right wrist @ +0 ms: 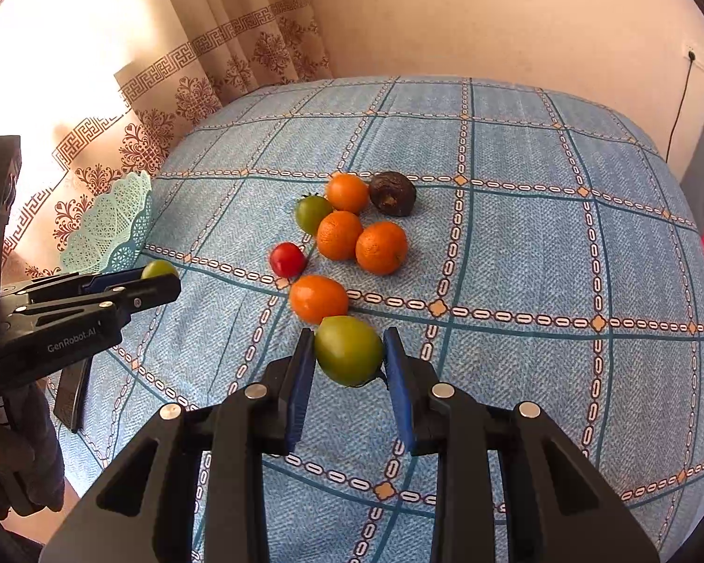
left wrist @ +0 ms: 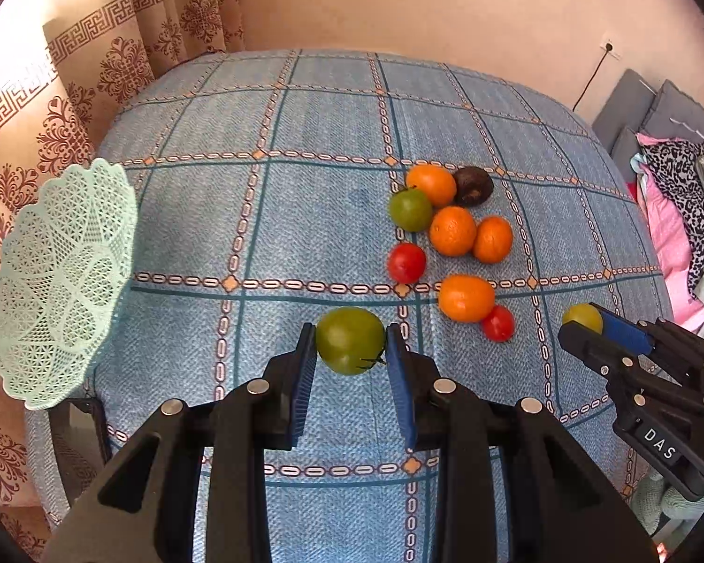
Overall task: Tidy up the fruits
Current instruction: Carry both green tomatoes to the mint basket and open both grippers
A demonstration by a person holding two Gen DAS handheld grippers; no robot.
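Note:
In the left wrist view my left gripper (left wrist: pixel 350 345) is shut on a green tomato (left wrist: pixel 349 335), held above the blue checked tablecloth (left wrist: pixel 305 216). My right gripper (right wrist: pixel 348 352) is shut on a second green tomato (right wrist: pixel 347 347); it also shows as the right gripper (left wrist: pixel 586 326) at the right edge. The left gripper (right wrist: pixel 159 281) appears at the left of the right wrist view. On the cloth lie several oranges (left wrist: pixel 452 231), a small green tomato (left wrist: pixel 410 209), two red tomatoes (left wrist: pixel 406 262), and a dark brown fruit (left wrist: pixel 473 185). A mint lattice basket (left wrist: pixel 61 281) stands at the table's left edge.
Patterned curtains (left wrist: pixel 117 61) hang behind the basket and a bare wall (left wrist: pixel 446 9) backs the table. Clothes and grey cushions (left wrist: pixel 680 197) are piled to the right. A dark flat object (right wrist: pixel 72 396) lies at the table's near-left edge.

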